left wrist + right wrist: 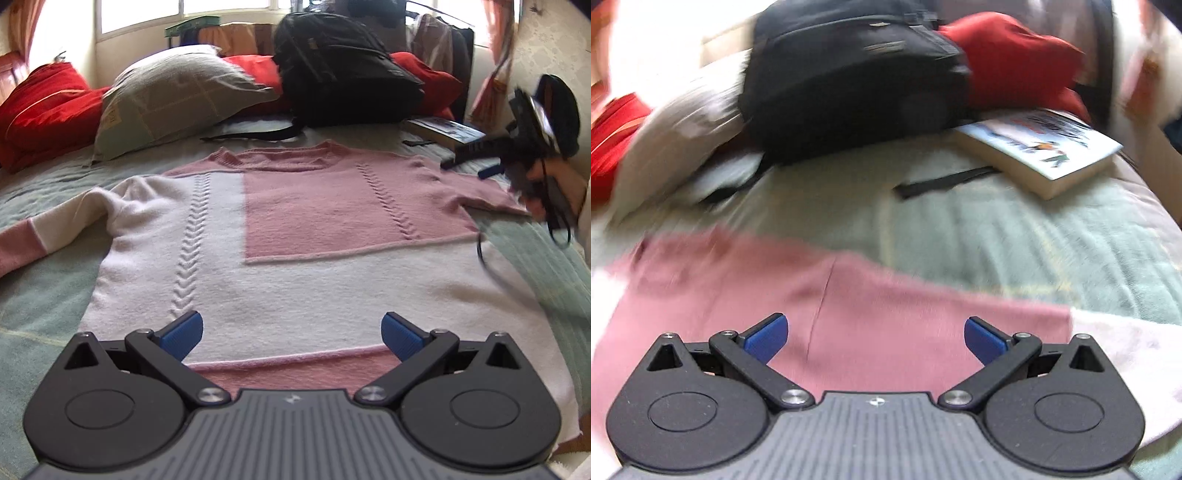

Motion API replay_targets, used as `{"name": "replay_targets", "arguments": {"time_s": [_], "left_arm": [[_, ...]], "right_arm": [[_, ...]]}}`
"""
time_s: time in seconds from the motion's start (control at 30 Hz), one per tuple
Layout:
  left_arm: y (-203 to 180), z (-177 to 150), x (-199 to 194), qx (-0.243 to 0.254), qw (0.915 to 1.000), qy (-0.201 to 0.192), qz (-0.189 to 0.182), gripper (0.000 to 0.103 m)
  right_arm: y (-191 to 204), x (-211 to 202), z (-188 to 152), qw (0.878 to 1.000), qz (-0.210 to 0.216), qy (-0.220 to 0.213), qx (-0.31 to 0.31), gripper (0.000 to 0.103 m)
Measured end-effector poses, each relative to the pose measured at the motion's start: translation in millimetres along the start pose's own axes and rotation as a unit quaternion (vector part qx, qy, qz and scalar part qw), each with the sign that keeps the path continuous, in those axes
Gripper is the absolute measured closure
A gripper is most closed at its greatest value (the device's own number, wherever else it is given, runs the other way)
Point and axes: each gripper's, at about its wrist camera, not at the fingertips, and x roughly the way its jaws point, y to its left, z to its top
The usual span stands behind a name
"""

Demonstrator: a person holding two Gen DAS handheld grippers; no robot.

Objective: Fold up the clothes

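A pink and white knitted sweater (295, 236) lies flat on the bed, collar at the far end, one sleeve stretched out to the left. My left gripper (291, 334) hovers open over its pink hem band, nothing between the blue fingers. In the left wrist view the right gripper (476, 162) is held by a hand over the sweater's right shoulder. In the right wrist view my right gripper (876, 338) stands open above the pink shoulder area of the sweater (820, 306); this view is blurred by motion.
A black backpack (347, 70) sits at the head of the bed with a grey pillow (177, 96) and red pillows (44, 107) beside it. A book (1041, 147) lies right of the backpack. Pale green bedspread (1034, 236) surrounds the sweater.
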Motion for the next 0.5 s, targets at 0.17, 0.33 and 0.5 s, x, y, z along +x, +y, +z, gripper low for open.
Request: {"name": "replay_targets", "arguments": {"time_s": [0.17, 0.33, 0.5], "left_arm": [[-14.5, -1.8, -7.7, 0.013, 0.9999, -0.002, -0.003, 0.001], [-25.0, -1.6, -12.7, 0.021, 0.9998, 0.000, 0.001, 0.001], [-38.7, 1.5, -17.8, 0.033, 0.9994, -0.006, -0.005, 0.001]], "right_arm": [[-13.2, -18.6, -53.2, 0.999, 0.003, -0.028, -0.028, 0.000], [-46.4, -48.2, -56.6, 0.999, 0.018, -0.040, 0.017, 0.000], [-88.1, -54.9, -37.9, 0.995, -0.025, -0.074, 0.062, 0.000]]}}
